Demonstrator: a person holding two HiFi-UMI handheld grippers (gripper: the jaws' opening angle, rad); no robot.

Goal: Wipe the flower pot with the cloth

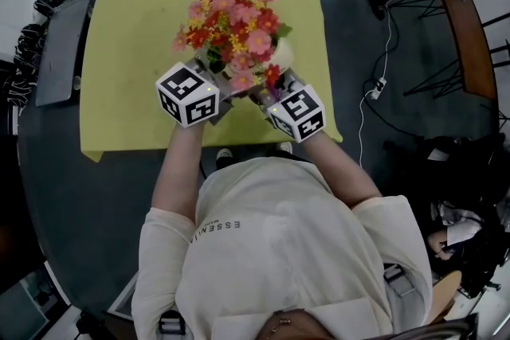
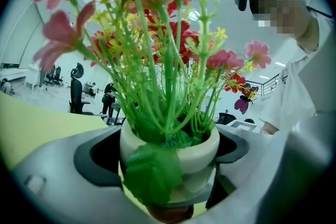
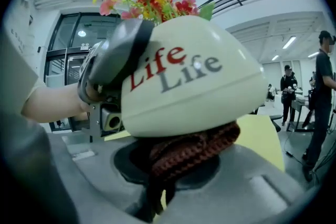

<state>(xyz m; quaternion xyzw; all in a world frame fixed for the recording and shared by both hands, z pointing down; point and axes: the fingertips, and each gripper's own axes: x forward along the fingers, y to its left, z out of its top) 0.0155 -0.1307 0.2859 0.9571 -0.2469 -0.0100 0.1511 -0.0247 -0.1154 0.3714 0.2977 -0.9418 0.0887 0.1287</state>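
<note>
The left gripper [image 1: 221,84] has its jaws clamped on the cream flower pot [image 2: 176,150] — the right gripper [image 1: 268,94] jaws grip the brown cloth [image 3: 195,152], pressed against the pot.

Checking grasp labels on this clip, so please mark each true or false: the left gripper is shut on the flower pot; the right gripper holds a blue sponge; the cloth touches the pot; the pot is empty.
The left gripper is shut on the flower pot: true.
The right gripper holds a blue sponge: false, it holds a brown knitted cloth.
The cloth touches the pot: true, it presses against the cream wall below the word Life.
The pot is empty: false, it holds red, pink and yellow flowers.
</note>
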